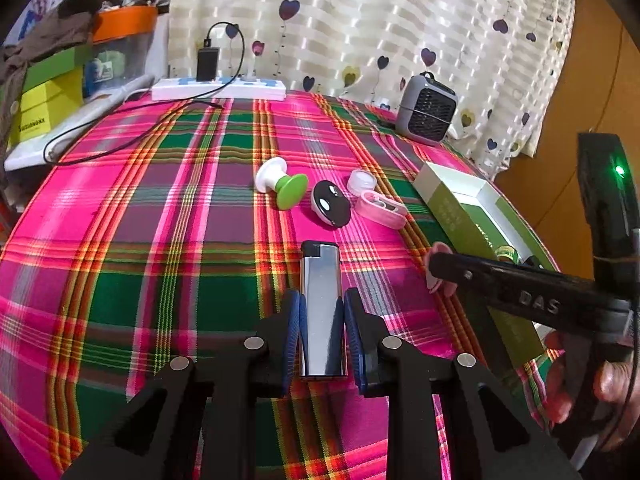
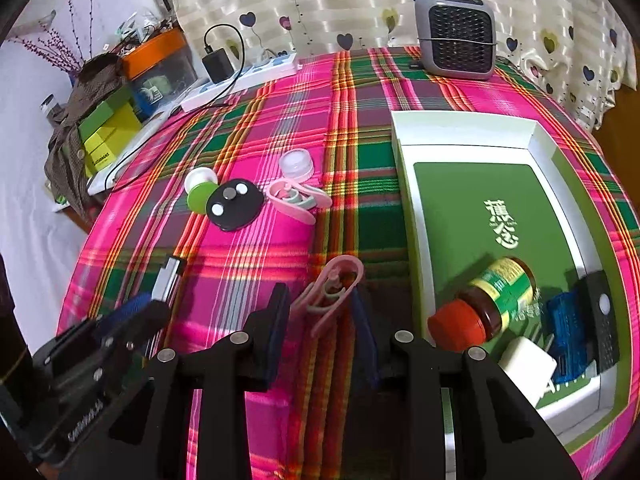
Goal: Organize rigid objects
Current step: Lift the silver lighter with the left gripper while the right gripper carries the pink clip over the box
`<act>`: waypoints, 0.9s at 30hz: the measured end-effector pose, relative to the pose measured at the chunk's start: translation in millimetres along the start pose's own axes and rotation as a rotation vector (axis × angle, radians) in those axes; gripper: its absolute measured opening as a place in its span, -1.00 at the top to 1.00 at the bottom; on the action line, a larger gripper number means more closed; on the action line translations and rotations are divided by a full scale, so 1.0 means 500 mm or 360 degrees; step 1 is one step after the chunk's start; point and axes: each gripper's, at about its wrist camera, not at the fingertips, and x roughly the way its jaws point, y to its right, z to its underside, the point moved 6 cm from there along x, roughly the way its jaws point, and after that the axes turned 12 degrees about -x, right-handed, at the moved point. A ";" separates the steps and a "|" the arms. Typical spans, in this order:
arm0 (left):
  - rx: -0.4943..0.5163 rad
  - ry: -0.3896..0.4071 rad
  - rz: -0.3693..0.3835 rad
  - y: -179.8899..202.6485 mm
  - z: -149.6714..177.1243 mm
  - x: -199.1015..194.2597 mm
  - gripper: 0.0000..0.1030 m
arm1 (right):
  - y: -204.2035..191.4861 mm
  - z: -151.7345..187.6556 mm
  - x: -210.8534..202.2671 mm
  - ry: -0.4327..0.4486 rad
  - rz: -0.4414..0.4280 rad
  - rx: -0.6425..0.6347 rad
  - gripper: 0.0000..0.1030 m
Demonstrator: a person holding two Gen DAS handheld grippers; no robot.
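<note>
My left gripper point(image 1: 322, 298) is shut on a silver lighter point(image 1: 322, 312), which stands lengthwise between the blue pads above the plaid tablecloth. It also shows at the lower left of the right wrist view, as the left gripper point(image 2: 156, 300) with the lighter point(image 2: 170, 276). My right gripper point(image 2: 320, 296) is shut on a pink clip point(image 2: 332, 288), tilted between its fingers, just left of the open green-and-white box point(image 2: 460, 136). In the left wrist view the right gripper point(image 1: 434, 266) reaches in from the right with the pink clip point(image 1: 438, 276) at its tip.
The box holds a red-lidded jar point(image 2: 488, 304), a blue item point(image 2: 566, 332), a black device point(image 2: 604, 320) and a white block point(image 2: 528, 364). A green-and-white spool point(image 1: 280, 182), a black oval piece point(image 1: 330, 204), a clear cap point(image 1: 360, 180) and a second pink clip point(image 1: 380, 208) lie mid-table. A grey heater point(image 1: 426, 110) and a power strip point(image 1: 218, 90) stand at the back.
</note>
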 end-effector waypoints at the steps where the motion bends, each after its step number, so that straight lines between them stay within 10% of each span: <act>1: 0.0001 -0.0002 0.0004 0.001 0.000 0.000 0.58 | -0.002 -0.004 0.004 0.0001 0.0006 -0.0012 0.35; 27: 0.0073 -0.0111 -0.0102 0.012 0.012 0.035 0.58 | -0.069 0.011 0.004 0.0043 0.0097 -0.0553 0.54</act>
